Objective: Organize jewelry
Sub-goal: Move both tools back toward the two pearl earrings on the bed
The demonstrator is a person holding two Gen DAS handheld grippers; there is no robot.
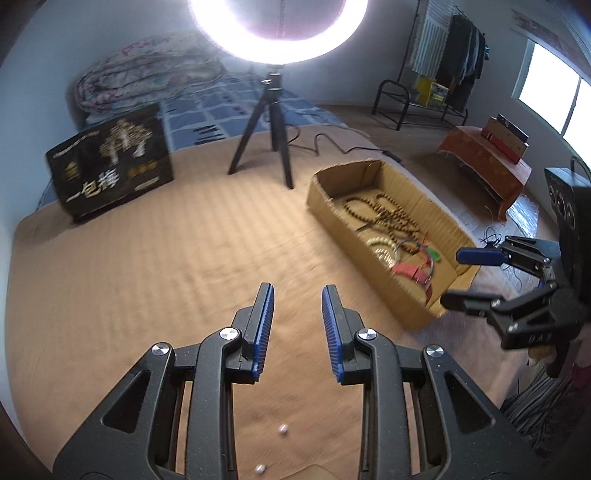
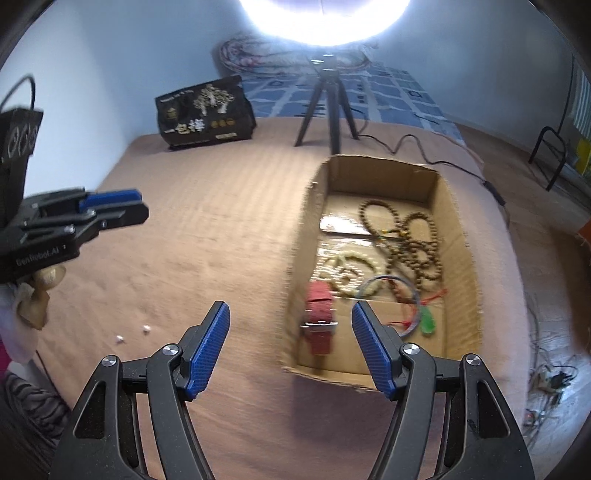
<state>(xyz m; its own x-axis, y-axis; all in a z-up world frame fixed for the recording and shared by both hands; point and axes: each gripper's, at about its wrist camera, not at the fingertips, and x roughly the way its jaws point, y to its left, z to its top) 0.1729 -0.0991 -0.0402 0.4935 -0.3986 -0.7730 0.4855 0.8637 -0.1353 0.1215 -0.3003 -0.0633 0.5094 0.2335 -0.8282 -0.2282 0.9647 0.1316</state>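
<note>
I see a corrugated cardboard box [image 2: 458, 236], matt, with ragged edges and glossy tape on its floor; dull wooden bead strings [image 2: 417, 243]; a red cloth-look strap [image 2: 320, 314] with a metal buckle; my right gripper [image 2: 291, 343] shows ribbed blue pads [image 2: 207, 354] on matt black plastic; the bedspread [image 1: 147, 266] is ribbed tan cloth.

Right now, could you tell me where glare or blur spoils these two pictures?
Left wrist view: the white ring light blows out the top; the open cardboard box smears near its front corner. Right wrist view: same glare on top; the red watch strap is blurred.
</note>
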